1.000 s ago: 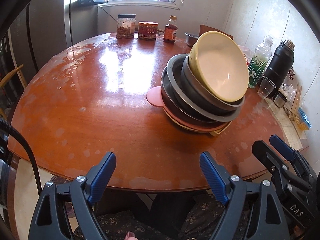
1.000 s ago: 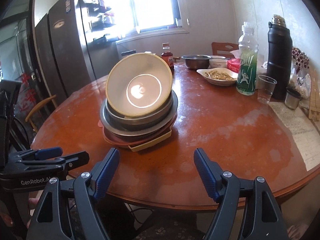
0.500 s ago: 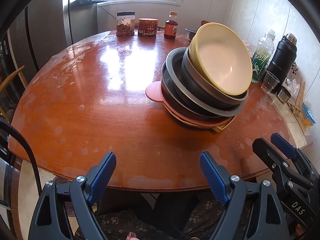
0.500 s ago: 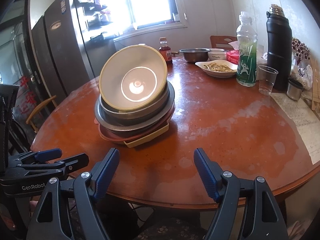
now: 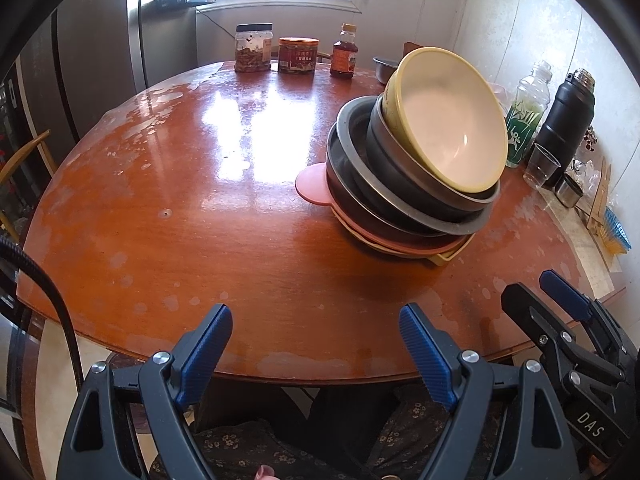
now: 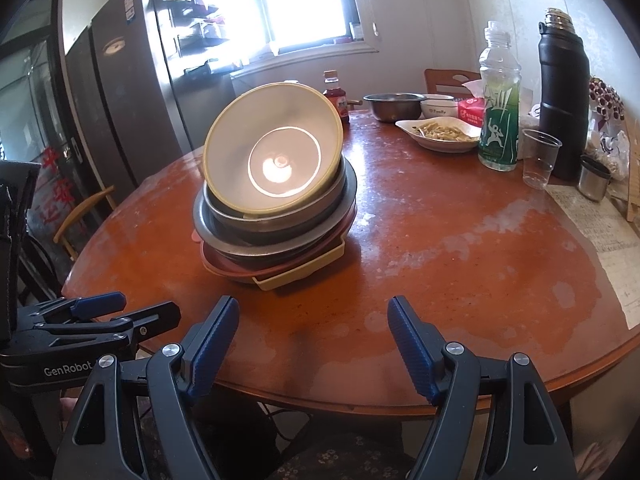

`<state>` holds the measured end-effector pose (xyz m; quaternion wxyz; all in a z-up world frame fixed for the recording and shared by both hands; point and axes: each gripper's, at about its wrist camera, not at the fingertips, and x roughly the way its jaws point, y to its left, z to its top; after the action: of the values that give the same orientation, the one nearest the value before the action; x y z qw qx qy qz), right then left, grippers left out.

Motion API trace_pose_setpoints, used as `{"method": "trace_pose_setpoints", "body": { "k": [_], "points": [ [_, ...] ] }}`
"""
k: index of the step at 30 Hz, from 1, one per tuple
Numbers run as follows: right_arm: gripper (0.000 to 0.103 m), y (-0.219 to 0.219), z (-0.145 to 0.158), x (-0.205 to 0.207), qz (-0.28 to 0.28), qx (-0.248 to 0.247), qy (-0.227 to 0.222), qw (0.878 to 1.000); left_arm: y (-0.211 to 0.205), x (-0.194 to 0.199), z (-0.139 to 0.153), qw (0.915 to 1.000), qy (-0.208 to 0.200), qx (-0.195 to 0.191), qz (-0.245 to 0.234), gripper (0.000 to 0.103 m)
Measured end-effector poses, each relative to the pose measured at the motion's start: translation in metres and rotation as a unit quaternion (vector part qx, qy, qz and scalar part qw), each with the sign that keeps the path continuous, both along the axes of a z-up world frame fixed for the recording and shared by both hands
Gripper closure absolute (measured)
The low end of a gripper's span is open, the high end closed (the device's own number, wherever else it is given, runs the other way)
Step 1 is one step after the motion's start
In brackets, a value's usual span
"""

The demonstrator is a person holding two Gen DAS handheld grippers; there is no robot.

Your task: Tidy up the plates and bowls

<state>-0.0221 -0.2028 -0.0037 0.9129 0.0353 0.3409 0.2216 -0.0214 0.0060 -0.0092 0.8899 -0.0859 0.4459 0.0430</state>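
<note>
Two open claws, one leaning stack

Both claws hover at the near edge of the round table (image 5: 168,208), jaws wide and holding nothing. The left gripper (image 5: 316,338) looks down on the stack from its left; the right gripper (image 6: 314,330) faces it more levelly. A yellow bowl (image 6: 276,160) tilts on top of metal bowls (image 6: 280,224), which sit on a pink plate (image 5: 312,184) and a yellow tray (image 6: 304,276), right of the table's centre. Only the left view shows two jars (image 5: 253,48) at the far edge. Only the right view shows a dish of food (image 6: 440,134) and a tissue pack (image 6: 472,110) behind the stack.
</note>
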Motion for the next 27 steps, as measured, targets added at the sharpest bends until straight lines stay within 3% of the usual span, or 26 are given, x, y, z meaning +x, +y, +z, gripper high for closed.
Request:
{"method": "trace_pose_setpoints", "body": {
  "k": [27],
  "points": [
    [0.025,-0.0029,0.0028,-0.0053,-0.004,0.001,-0.003,1.0,-0.0045,-0.0057,0.0053,0.9999,-0.006,0.013,0.004,0.018]
  ]
}}
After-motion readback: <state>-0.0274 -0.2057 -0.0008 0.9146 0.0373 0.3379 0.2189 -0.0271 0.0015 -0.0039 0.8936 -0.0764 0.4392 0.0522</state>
